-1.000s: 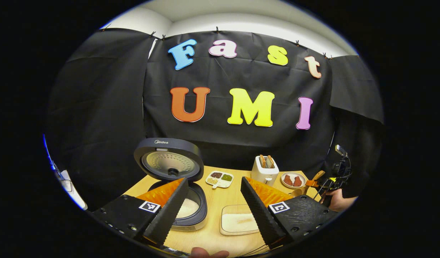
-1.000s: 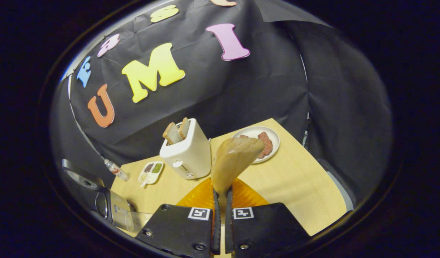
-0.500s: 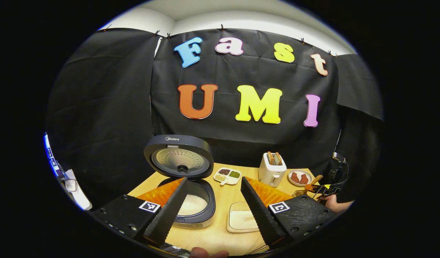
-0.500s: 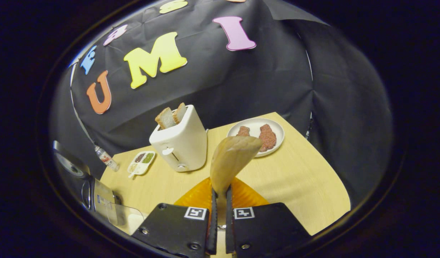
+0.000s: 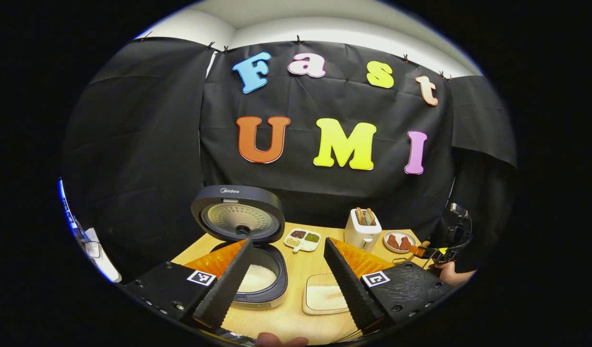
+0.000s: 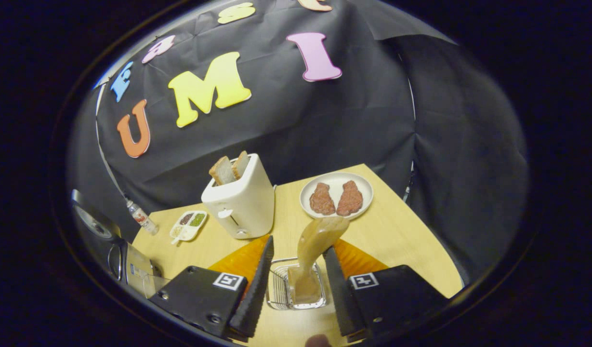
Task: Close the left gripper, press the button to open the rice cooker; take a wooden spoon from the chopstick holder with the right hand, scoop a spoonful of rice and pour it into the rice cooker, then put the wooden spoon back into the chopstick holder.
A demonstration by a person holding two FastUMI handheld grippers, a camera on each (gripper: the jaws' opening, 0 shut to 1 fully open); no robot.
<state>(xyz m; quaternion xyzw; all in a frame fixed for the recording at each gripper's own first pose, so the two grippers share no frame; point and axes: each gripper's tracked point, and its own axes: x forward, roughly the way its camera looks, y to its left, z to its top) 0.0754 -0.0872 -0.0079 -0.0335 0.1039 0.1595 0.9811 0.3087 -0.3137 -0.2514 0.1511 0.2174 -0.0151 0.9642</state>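
Light wooden table (image 6: 411, 255) carries the dark round rice cooker (image 5: 257, 270), lid up, white rice inside. Wire chopstick holder (image 6: 282, 289) sits btwn right gripper (image 6: 296, 284) jaws, spread; pale wooden spoon (image 6: 315, 246) stands in it, released. Left gripper (image 5: 286, 284) jaws spread, empty. Last step looks done; next: back right gripper off w/o knocking the spoon.

In the right gripper view the rice cooker (image 6: 108, 241) is cut off at the left edge. The wooden spoon (image 6: 315, 250) has its lower handle hidden inside the wire chopstick holder (image 6: 281, 289). In the left gripper view the left gripper's (image 5: 281, 284) finger hides part of the cooker's rim; the right gripper (image 5: 433, 251), far right, is too small to judge.
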